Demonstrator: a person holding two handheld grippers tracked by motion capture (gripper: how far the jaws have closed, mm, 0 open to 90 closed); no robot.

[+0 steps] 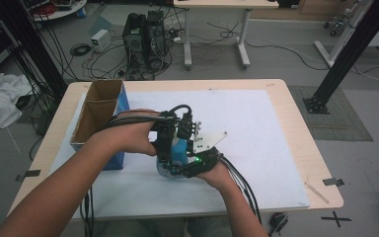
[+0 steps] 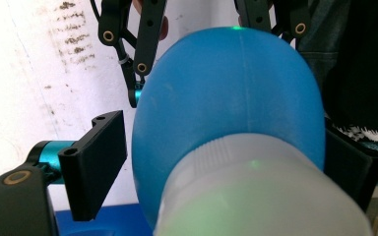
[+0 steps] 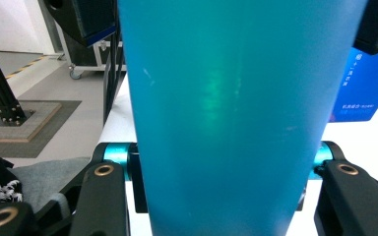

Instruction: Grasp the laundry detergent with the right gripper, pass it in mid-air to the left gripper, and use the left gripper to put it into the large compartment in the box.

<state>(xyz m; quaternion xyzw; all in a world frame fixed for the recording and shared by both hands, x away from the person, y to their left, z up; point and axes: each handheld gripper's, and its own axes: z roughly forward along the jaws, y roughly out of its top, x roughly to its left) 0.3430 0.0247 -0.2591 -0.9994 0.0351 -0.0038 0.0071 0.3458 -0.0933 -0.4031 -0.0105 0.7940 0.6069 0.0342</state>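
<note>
From above, I see the open cardboard box (image 1: 97,114) with its blue side at the far left of the table (image 1: 276,94), and just right of it my left gripper (image 1: 164,143) meeting the blue bottle (image 1: 179,149) over the white sheet (image 1: 256,148). In the left gripper view the bottle (image 2: 226,98) lies between my jaws with its pale ribbed cap (image 2: 261,191) toward the camera; the left pad (image 2: 98,162) stands clear of it with a visible gap, and the right pad (image 2: 349,167) is half hidden behind the bottle, so I think it is not pressing yet. Those jaws are still released. Further right, my right gripper (image 1: 197,165) is clenched on the bottle's body (image 3: 231,123), which fills the space between its jaws.
</note>
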